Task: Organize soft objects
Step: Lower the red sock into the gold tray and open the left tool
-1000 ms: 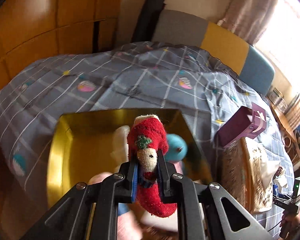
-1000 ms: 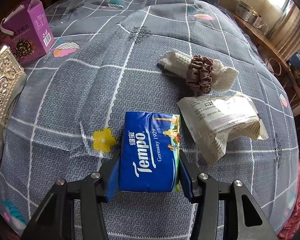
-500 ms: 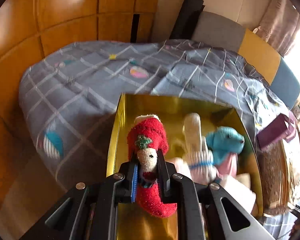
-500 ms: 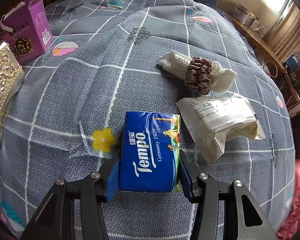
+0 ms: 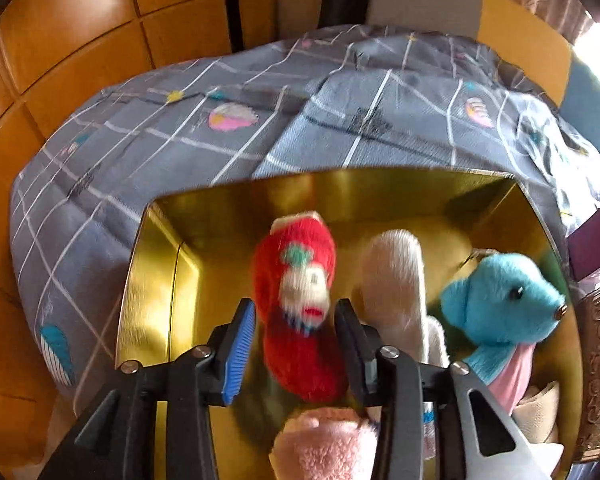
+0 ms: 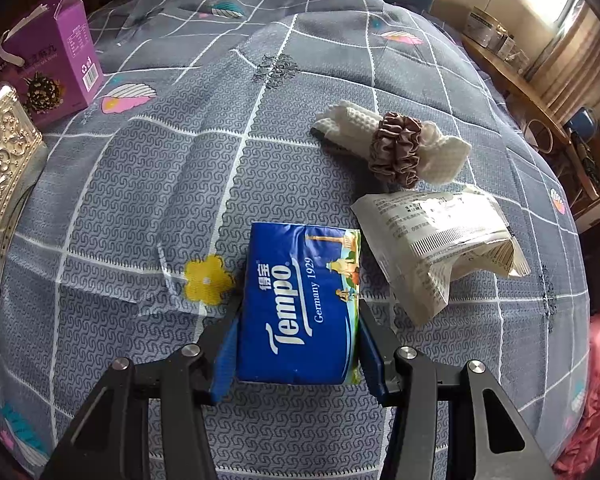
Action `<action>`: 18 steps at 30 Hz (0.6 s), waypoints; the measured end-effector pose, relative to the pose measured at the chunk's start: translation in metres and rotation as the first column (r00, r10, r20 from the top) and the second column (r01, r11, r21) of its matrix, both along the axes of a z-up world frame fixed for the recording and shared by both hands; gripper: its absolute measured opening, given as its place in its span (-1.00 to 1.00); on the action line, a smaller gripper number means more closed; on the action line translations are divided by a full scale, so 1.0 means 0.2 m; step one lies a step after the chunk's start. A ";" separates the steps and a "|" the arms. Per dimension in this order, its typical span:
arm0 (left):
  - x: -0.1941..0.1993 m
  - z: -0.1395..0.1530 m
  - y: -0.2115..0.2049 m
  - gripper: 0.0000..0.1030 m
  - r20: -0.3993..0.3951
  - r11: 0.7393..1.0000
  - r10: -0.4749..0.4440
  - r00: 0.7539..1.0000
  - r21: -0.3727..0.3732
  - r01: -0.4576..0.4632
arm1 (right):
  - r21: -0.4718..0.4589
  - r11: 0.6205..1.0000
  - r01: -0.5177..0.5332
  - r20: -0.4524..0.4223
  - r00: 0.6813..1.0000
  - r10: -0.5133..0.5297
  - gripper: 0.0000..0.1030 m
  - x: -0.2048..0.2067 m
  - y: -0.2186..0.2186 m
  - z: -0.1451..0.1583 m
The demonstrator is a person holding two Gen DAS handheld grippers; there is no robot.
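Over the gold box (image 5: 156,280), the jaws of my left gripper (image 5: 294,312) are opening. Between them is a red knitted sock (image 5: 296,276) with a white face, and a gap shows between it and the blue left pad. In the box lie a blue teddy bear (image 5: 500,304), a white sock (image 5: 396,276) and a pink fluffy piece (image 5: 324,444). My right gripper (image 6: 298,320) is shut on a blue Tempo tissue pack (image 6: 300,296), which rests on the grey checked quilt (image 6: 140,200).
A white waffle cloth (image 6: 348,124) wrapped in a brown scrunchie (image 6: 396,148) and a white printed packet (image 6: 440,236) lie right of the tissue pack. A purple carton (image 6: 52,68) and an embossed metal lid (image 6: 0,160) sit at the left. Wooden panels (image 5: 60,60) stand behind the bed.
My left gripper has dropped closer into the gold box and its jaws have parted from the red sock. The right gripper and tissue pack have stayed still.
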State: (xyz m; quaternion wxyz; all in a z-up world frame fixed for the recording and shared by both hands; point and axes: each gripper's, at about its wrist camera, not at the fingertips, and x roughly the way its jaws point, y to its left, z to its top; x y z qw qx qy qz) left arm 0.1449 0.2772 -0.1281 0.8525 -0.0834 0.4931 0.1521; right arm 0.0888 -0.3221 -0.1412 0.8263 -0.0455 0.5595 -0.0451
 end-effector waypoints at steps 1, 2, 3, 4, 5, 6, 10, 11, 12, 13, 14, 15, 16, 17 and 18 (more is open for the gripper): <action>-0.02 0.01 0.00 -0.17 0.014 1.000 0.016 1.000 0.004 -0.016 | 0.001 1.000 0.000 0.000 1.000 0.000 0.01 0.00 0.00 0.00; -0.05 0.04 -0.01 -0.16 0.043 0.999 0.037 0.998 0.017 -0.038 | 0.001 1.000 0.001 0.000 1.000 -0.001 0.01 0.00 0.00 0.00; -0.08 0.07 -0.02 -0.16 0.070 0.998 0.056 0.996 0.035 -0.058 | 0.001 1.000 0.001 0.001 1.000 -0.001 0.01 0.00 0.00 0.00; -0.11 0.11 -0.03 -0.16 0.101 0.996 0.066 0.993 0.049 -0.071 | 0.001 1.000 0.001 0.001 1.000 -0.001 0.01 0.00 0.00 0.00; -0.14 0.14 -0.06 -0.16 0.128 0.997 0.059 0.990 0.051 -0.066 | 0.003 1.000 0.002 0.002 1.000 -0.002 0.01 0.00 0.00 0.00; -0.18 0.18 -0.08 -0.16 0.153 0.997 0.047 0.987 0.052 -0.056 | 0.004 1.000 0.004 0.002 1.000 -0.004 0.01 0.00 -0.01 0.00; -0.30 0.29 -0.22 -0.16 0.222 0.997 -0.027 0.975 0.074 0.011 | 0.003 1.000 0.006 0.003 1.000 -0.006 0.02 0.00 -0.01 0.00; -0.31 0.31 -0.24 -0.16 0.224 0.997 -0.046 0.973 0.072 0.031 | 0.003 1.000 0.006 0.003 1.000 -0.006 0.02 0.00 0.00 0.00; -0.33 0.32 -0.27 -0.16 0.224 0.996 -0.067 0.972 0.066 0.054 | 0.002 1.000 0.006 0.003 1.000 -0.006 0.02 0.00 0.00 0.00; -0.35 0.33 -0.30 -0.16 0.225 0.996 -0.083 0.971 0.057 0.072 | 0.000 1.000 0.005 0.004 1.000 -0.005 0.02 0.00 0.00 0.00; -0.38 0.34 -0.33 -0.16 0.228 0.995 -0.093 0.969 0.048 0.084 | -0.003 1.000 0.004 0.005 1.000 -0.004 0.02 0.00 0.00 0.00; -0.40 0.35 -0.36 -0.16 0.230 0.995 -0.102 0.968 0.040 0.095 | -0.005 1.000 0.003 0.006 1.000 -0.003 0.02 0.00 0.00 0.00; -0.41 0.35 -0.38 -0.16 0.229 0.994 -0.113 0.967 0.032 0.109 | -0.007 1.000 0.002 0.006 1.000 -0.002 0.01 0.00 0.00 0.00; -0.44 0.35 -0.41 -0.16 0.230 0.992 -0.126 0.965 0.026 0.123 | -0.008 1.000 0.002 0.007 1.000 -0.002 0.02 -0.01 0.01 0.00; -0.46 0.36 -0.43 -0.16 0.232 0.990 -0.137 0.963 0.022 0.136 | -0.008 1.000 0.002 0.007 1.000 -0.002 0.02 -0.01 0.01 0.00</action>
